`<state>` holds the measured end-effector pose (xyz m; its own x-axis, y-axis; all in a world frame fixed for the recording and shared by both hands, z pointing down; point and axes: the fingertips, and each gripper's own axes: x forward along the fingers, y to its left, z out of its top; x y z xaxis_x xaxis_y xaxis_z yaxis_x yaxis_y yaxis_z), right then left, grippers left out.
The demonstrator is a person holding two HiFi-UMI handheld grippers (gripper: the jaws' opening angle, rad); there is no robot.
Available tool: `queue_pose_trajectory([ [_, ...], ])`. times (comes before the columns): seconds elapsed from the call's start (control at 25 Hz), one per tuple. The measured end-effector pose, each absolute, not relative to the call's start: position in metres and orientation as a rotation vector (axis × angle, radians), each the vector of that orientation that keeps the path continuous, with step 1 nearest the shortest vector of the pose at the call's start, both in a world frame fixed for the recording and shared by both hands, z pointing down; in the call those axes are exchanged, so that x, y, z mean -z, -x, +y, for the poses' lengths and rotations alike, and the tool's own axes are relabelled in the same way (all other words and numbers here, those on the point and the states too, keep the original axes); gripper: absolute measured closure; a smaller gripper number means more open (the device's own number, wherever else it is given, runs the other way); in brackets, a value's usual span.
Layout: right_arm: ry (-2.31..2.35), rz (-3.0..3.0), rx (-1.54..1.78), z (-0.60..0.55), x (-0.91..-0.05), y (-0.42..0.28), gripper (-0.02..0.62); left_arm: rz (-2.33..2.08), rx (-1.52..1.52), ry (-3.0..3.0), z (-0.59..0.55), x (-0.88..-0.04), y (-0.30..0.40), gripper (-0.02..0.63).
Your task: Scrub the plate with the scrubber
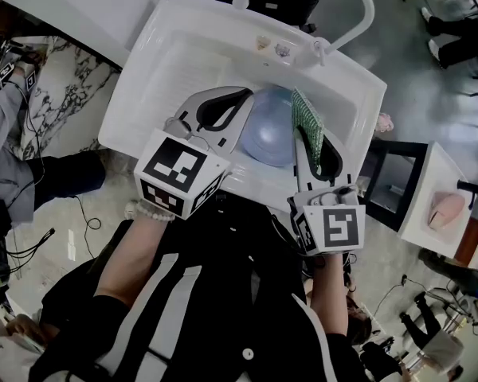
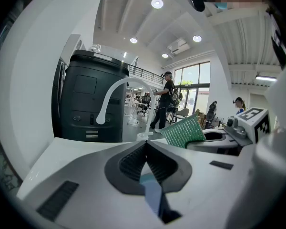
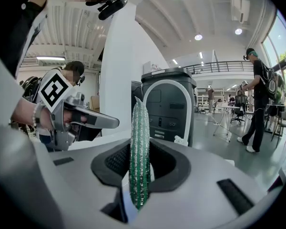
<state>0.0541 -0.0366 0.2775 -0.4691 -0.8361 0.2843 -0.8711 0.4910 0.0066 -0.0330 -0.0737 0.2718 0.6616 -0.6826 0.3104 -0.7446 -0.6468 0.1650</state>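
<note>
A pale blue plate [image 1: 269, 130] is held over the white sink [image 1: 191, 46], with my left gripper [image 1: 244, 108] shut on its left rim. In the left gripper view the thin blue plate [image 2: 151, 190] edge sits pinched between the closed pads of that gripper [image 2: 146, 159]. A green scrubber [image 1: 307, 118] stands upright at the plate's right edge, gripped by my right gripper [image 1: 312, 146]. The right gripper view shows the scrubber [image 3: 139, 147] edge-on, clamped in the right gripper [image 3: 140, 163]. Whether scrubber and plate touch I cannot tell.
A curved white faucet [image 1: 358, 6] arches over the sink's back. A dark grey machine [image 2: 88, 104] stands behind the sink. A marble counter [image 1: 64, 94] lies to the left, and a small white side table [image 1: 430, 173] with a pink object sits to the right. People stand around.
</note>
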Motion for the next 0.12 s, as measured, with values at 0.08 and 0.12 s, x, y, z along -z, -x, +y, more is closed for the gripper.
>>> queue_pose_trajectory([
  [0.08, -1.456, -2.483, -0.212, -0.0362, -0.2781, -0.0547, 0.502, -1.143, -0.318, -2.603, -0.0735, -0.2711, 0.0324, 0.606],
  [0.12, -1.455, -2.479, -0.217, -0.0358, -0.2787, -0.0550, 0.502, -1.142, -0.318, -2.603, -0.0734, -0.2708, 0.0321, 0.606],
])
